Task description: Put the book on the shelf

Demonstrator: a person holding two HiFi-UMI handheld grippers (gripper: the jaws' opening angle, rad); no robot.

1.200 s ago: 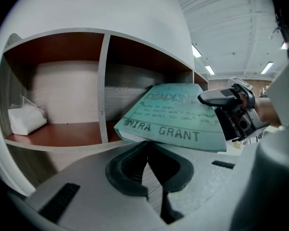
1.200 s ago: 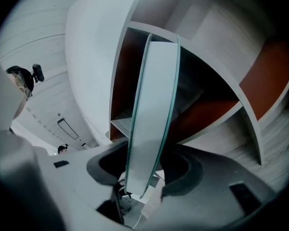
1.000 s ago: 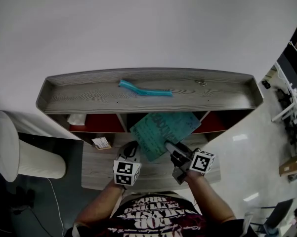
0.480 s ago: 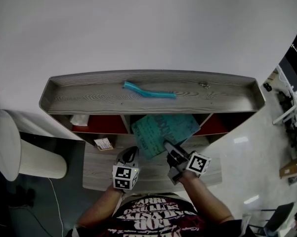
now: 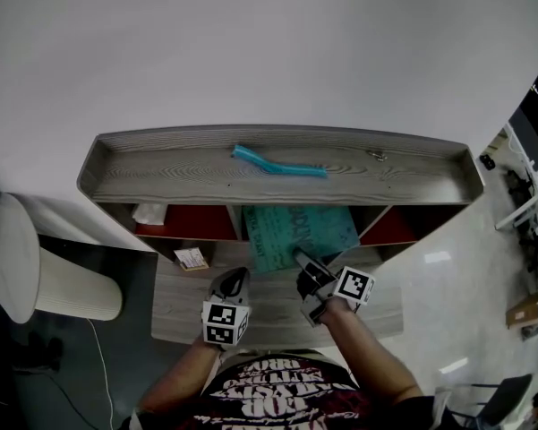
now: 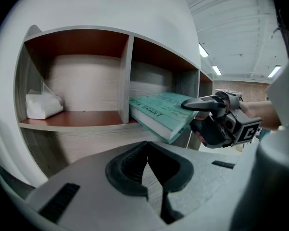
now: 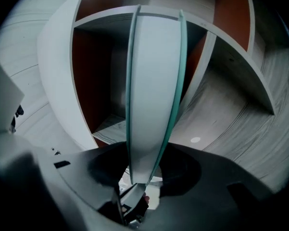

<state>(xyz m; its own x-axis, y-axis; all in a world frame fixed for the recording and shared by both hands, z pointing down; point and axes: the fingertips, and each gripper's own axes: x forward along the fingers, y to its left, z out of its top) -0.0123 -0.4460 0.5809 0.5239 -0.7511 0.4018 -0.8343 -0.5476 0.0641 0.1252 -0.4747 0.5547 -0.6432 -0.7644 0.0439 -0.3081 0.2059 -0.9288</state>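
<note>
The shelf (image 5: 412, 174) has the book (image 5: 300, 229) partly in its middle compartment, clamped in the right gripper (image 5: 301, 261), whose jaws have just been closing. A white wad (image 5: 149, 213) lies at nine o'clock. The left gripper (image 5: 234, 279) is closed and empty.

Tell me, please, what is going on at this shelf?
A person is shelving a teal book with the right gripper, whose fingers have just been closing further on it. The book's far end is already inside the middle compartment of the shelf, its near end sticking out. The left gripper hangs shut and empty in front of the shelf.
</note>
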